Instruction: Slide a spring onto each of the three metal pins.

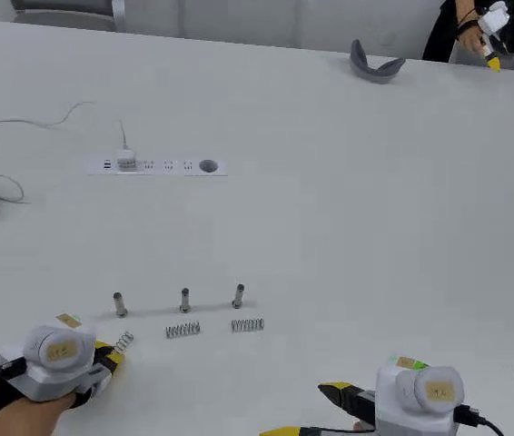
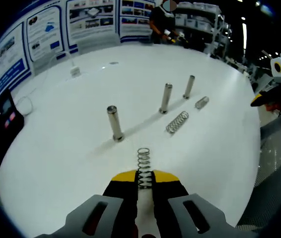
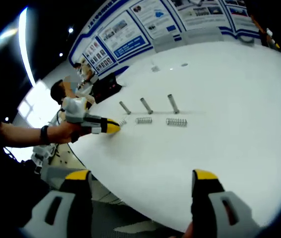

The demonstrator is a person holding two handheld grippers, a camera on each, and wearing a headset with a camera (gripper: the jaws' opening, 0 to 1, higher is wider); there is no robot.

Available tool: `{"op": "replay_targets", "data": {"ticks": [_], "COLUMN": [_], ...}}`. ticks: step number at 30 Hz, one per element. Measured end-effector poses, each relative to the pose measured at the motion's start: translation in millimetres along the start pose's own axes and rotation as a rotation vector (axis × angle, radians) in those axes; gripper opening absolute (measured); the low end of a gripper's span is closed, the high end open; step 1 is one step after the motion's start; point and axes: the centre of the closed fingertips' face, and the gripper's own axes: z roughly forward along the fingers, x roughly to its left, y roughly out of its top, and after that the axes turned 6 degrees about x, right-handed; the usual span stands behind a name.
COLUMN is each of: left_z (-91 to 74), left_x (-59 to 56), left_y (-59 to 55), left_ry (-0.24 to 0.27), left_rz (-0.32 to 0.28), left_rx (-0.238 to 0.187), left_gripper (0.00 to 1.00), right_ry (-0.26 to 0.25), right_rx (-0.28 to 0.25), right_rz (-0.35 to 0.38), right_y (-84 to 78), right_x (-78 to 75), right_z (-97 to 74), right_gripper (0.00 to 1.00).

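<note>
On the white table, one spring is pinched by the left gripper before three upright pins; two springs are seen lying beside them; the right gripper is held spread.

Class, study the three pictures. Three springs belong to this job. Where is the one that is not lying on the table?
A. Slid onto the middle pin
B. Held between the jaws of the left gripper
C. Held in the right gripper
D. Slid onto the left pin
B: the left gripper is shut on a spring, while two more springs lie on the table and the three pins stand bare.
</note>
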Motion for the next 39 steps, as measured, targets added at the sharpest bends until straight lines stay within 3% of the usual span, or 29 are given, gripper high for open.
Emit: {"op": "replay_targets", "data": {"ticks": [8,18,28,34,36,37,39], "left_z": [-18.1,-43.0,-68.4,-81.3,-87.0,-90.5,-94.8], "left_x": [0.0,-2.2,-5.6,-12.3,-18.5,-23.0,-29.8], "left_y": [-11.5,-17.1,-7.1,0.2,3.1,4.5,5.7], "left_ry": [0.017,0.031,0.027,0.016,0.011,0.012,0.001], "left_rz": [-0.033,-0.063,-0.02,0.013,0.036,0.076,0.08], "left_rx": [-0.023,-0.068,-0.117,-0.139,-0.145,-0.146,-0.153], "left_gripper": [0.1,0.1,0.1,0.1,0.1,0.1,0.1], "right_ry": [0.071,0.185,0.275,0.354,0.383,0.397,0.42], "right_rx": [0.05,0.058,0.051,0.037,0.024,0.021,0.026], "right_rz": [-0.073,-0.105,-0.124,-0.105,-0.111,-0.107,-0.095], "right_y": [13.6,34.8,56.4,68.6,74.0,76.6,78.6], "right_x": [14.9,43.0,71.7,92.5,100.7,105.0,111.0], "right_z": [24.0,51.4,72.8,83.7,86.9,88.7,91.7], "right_gripper": [0.83,0.77,0.67,0.53,0.5,0.48,0.48]}}
